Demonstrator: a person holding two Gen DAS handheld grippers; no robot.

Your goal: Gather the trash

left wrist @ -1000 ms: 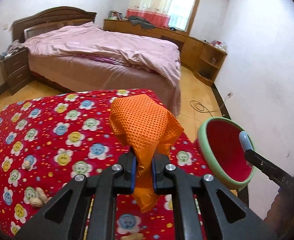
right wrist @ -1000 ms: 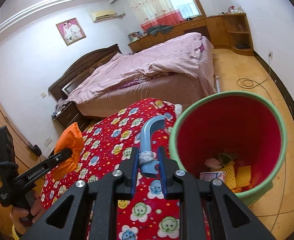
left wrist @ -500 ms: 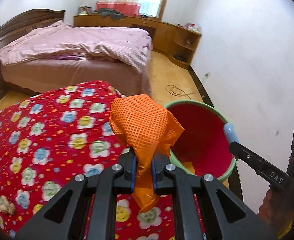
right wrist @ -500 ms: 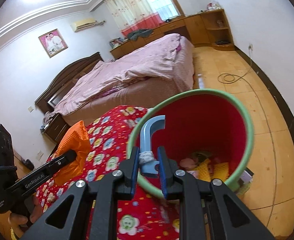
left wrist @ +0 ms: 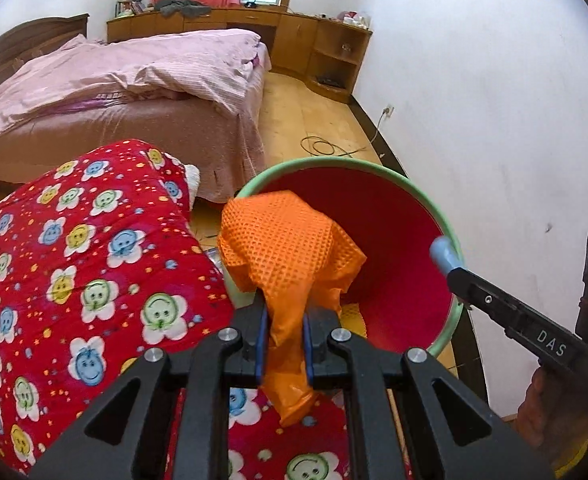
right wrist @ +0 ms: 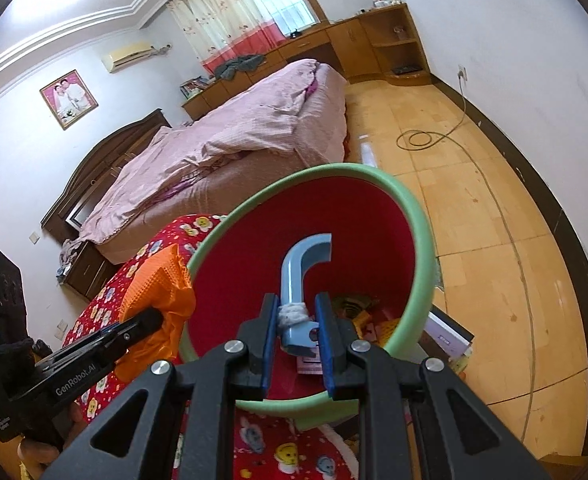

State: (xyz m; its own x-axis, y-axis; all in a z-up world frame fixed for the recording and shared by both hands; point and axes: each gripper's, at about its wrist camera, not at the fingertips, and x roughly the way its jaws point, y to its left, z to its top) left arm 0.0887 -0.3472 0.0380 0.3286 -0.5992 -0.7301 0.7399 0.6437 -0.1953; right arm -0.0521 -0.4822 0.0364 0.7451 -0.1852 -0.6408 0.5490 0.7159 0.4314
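Observation:
My left gripper [left wrist: 284,334] is shut on a crumpled orange textured glove [left wrist: 286,248], held at the near left rim of the red bin with a green rim [left wrist: 389,272]. From the right wrist view the same glove [right wrist: 156,292] sits left of the bin [right wrist: 333,216]. My right gripper [right wrist: 295,326] is shut on a blue hook-shaped plastic piece [right wrist: 299,268] with a white tuft on it, held over the bin's mouth. Its blue tip [left wrist: 443,254] shows at the bin's right rim in the left wrist view. Yellow and other scraps [right wrist: 377,324] lie at the bin's bottom.
A red flower-print quilt [left wrist: 74,272] covers the surface left of the bin. Behind stands a bed with pink bedding [left wrist: 134,76], wooden cabinets [left wrist: 317,52] and a white wall on the right. A cable coil [right wrist: 421,138] lies on the wood floor. A white box [right wrist: 449,332] leans beside the bin.
Both grippers have moved toward the bin and slightly down. The orange glove has come from over the quilt to the bin's rim, and the blue piece is now over the bin's mouth.

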